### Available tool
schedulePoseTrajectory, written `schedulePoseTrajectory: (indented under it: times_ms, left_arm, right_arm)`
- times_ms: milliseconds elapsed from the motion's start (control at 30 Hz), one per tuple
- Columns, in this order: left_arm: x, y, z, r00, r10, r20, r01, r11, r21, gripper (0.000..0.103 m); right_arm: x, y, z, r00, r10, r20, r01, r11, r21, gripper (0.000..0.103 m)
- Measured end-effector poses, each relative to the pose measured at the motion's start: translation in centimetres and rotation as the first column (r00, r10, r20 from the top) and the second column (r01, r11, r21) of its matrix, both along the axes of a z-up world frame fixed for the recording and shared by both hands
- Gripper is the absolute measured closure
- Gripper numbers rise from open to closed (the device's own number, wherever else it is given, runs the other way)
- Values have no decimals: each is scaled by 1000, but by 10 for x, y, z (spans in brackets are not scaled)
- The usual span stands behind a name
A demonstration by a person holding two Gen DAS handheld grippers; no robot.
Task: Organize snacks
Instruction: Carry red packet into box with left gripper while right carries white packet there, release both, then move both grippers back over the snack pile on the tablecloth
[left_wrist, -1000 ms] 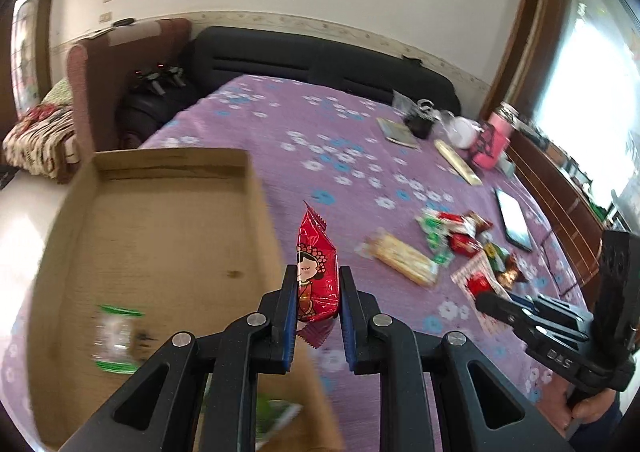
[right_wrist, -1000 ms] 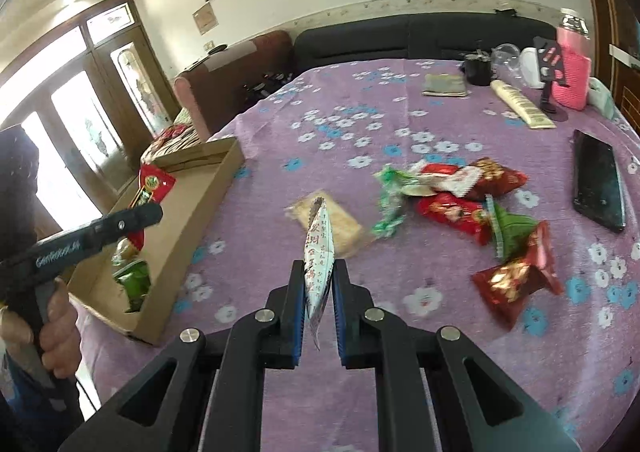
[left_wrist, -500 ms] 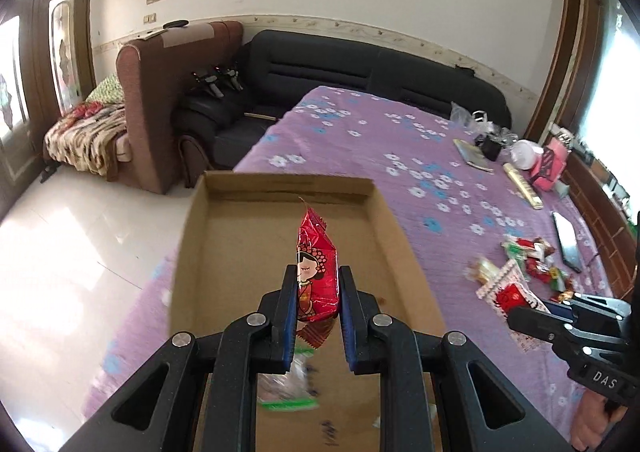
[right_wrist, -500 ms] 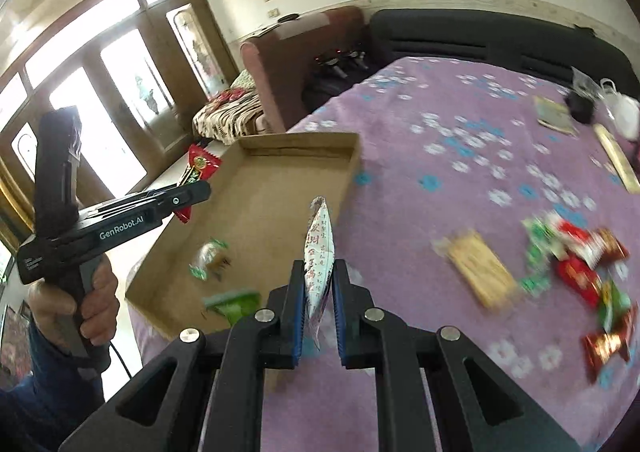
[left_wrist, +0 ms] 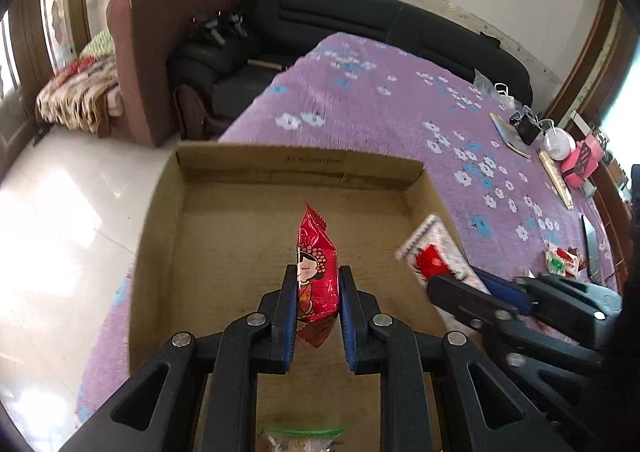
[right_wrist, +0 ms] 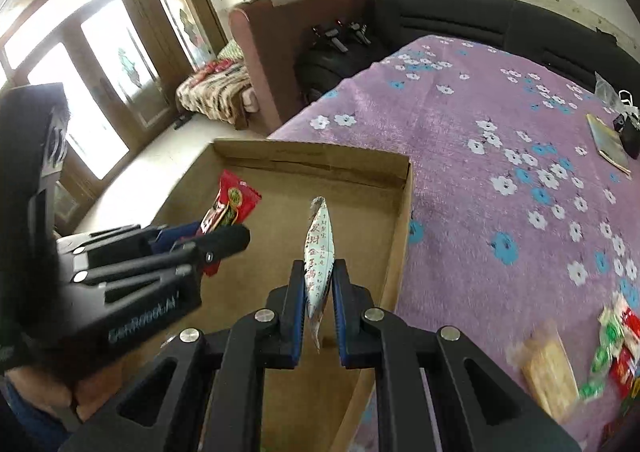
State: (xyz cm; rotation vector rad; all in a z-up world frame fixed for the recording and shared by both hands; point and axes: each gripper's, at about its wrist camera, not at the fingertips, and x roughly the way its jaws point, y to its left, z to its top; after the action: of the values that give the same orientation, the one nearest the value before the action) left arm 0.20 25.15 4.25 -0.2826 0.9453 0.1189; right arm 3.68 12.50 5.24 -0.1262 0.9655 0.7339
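Purple floral cloth (left_wrist: 380, 100), cardboard tray (left_wrist: 224, 236), left gripper (left_wrist: 318, 292) pinching glossy red packet (left_wrist: 316, 272), right gripper (right_wrist: 319, 292) pinching white packet (right_wrist: 319, 252).

Looked like somebody's living room: black sofa (left_wrist: 360, 24) along the wall, brown armchair (left_wrist: 160, 52), a blanket (left_wrist: 76, 92) on another seat, glass doors (right_wrist: 92, 92), tiled floor (left_wrist: 68, 220), and a table under a purple flowery cloth (right_wrist: 480, 132).

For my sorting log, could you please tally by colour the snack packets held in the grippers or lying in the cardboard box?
Red packet, in the left gripper: 1
White packet, in the right gripper: 1
Clear green-edged packet, lying in the cardboard box: 1
Total: 3
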Motion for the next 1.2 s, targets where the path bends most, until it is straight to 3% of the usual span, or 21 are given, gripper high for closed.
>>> schedulePoseTrajectory:
  times_ms: [233, 667, 833, 1100, 1200]
  left_arm:
    - [9, 1, -9, 1000, -3, -26, 3, 1000, -14, 84]
    - [8, 5, -12, 999, 13, -37, -15, 999, -35, 82]
    - [2, 4, -11, 999, 19, -34, -20, 999, -39, 75]
    - [-15, -2, 2, 1000, 7, -2, -7, 999, -39, 75]
    - [-25, -8, 11, 1000, -4, 20, 5, 999, -44, 75]
  right_arm:
    - [8, 11, -15, 1000, 0, -15, -1, 1000, -29, 91]
    - [12, 5, -18, 998, -10, -66, 10, 1000, 2, 89]
    - [8, -5, -8, 998, -20, -57, 22, 999, 25, 79]
    - [-5, -34, 9, 998, -36, -49, 39, 997, 72, 77]
    - [-13, -53, 11, 997, -53, -57, 58, 993, 98, 72]
